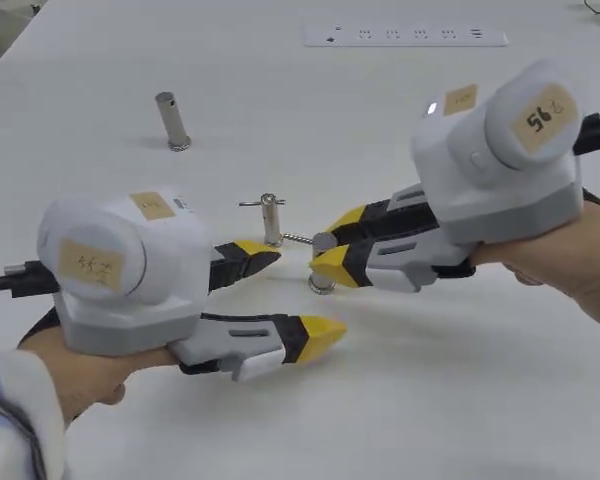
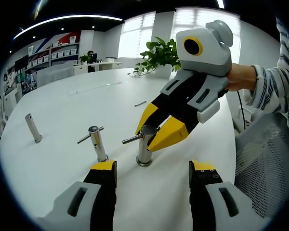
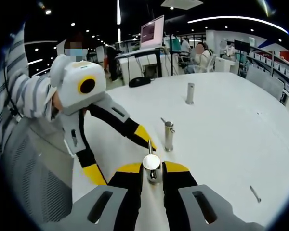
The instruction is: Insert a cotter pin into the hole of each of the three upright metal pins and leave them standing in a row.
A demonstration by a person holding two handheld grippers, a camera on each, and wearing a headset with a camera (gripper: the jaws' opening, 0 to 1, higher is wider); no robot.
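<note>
The near pin (image 1: 322, 283) and middle pin (image 1: 271, 222) crowd the centre between left gripper (image 1: 306, 293) and right gripper (image 1: 326, 246); the far-left pin (image 1: 170, 120) stands well apart amid bare table (image 1: 480, 400).

polished, gleaming metal on the near pin (image 2: 145, 144) at centre, the middle pin (image 2: 97, 143) left of it, the far pin (image 2: 32, 127) at the left edge. thin bright wire for the cotter pin (image 2: 131, 139). smooth white on the table (image 1: 430, 400). matt white-grey plastic shells, black and yellow plastic tips on left gripper (image 1: 307, 293) and right gripper (image 1: 322, 250). striped cloth on the sleeve (image 2: 279, 91), right edge.
</note>
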